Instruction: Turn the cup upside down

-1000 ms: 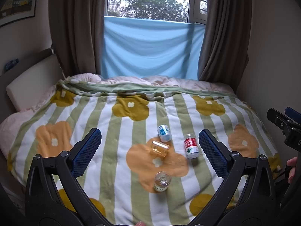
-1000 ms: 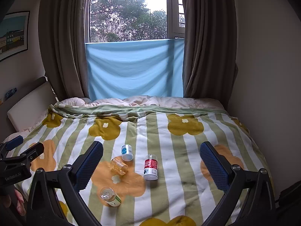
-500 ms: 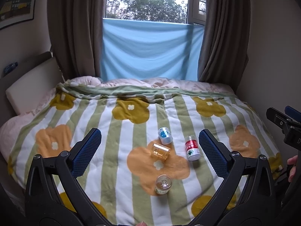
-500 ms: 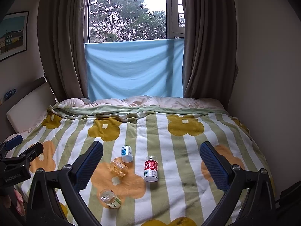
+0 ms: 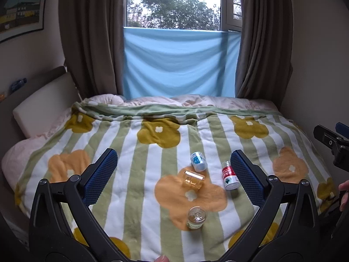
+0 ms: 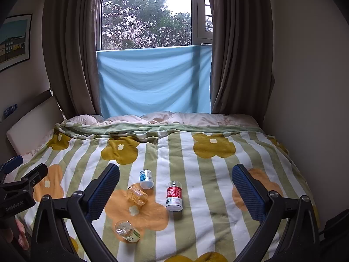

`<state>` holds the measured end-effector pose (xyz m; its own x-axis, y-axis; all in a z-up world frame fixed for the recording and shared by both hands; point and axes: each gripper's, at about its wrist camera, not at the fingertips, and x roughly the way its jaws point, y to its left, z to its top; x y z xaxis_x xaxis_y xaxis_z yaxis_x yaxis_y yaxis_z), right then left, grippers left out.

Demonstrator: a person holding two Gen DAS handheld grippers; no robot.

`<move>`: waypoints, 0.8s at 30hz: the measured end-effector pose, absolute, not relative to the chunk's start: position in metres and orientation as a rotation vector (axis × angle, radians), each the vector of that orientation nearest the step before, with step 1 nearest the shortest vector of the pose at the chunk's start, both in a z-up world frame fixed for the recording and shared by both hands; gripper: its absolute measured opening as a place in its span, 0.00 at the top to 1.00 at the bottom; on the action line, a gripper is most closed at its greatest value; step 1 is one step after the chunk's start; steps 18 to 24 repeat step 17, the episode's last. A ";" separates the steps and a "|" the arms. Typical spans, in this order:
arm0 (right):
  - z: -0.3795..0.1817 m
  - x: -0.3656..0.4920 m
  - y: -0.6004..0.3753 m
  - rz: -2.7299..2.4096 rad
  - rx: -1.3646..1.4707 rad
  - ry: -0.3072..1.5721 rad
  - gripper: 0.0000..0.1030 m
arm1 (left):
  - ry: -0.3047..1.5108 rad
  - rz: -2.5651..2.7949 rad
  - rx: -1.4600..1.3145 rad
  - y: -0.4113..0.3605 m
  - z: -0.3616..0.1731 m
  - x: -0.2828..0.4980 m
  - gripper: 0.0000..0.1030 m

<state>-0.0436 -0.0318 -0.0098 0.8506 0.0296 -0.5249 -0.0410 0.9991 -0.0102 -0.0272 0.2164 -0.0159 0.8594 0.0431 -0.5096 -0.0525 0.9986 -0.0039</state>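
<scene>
We look down on a bed (image 5: 65,144) covered by a striped blanket with flower prints (image 5: 152,192); no surface is involved. Four small containers lie near its foot. The largest is a red-labelled bottle (image 6: 174,195), then a blue-labelled white bottle (image 6: 145,178), a clear jar with a green label (image 6: 126,231), and the amber cup (image 5: 193,180), which we take as the task's thing.

The cup lies on its side on an orange flower print, its long axis running roughly from ten o'clock to four o'clock in the left wrist view. From the left tool (image 5: 174,174) it sits almost dead centre between the fingers, a touch toward four o'clock, so we judge the left hand the better placed. From the right tool (image 6: 175,188) it lies toward eight o'clock, close beside the left finger (image 6: 102,191). Both tools are spread wide, holding nothing, well above the blanket.

The right wrist view shows the cup's threaded neck pointing toward ten o'clock; the left wrist view shows the clear jar's round end face on. Each view catches the other tool at its edge.
</scene>
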 end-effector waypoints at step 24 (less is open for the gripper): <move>-0.009 -0.037 -0.035 0.035 -0.022 0.561 0.00 | 0.491 0.065 -0.054 0.223 -0.012 -0.028 0.00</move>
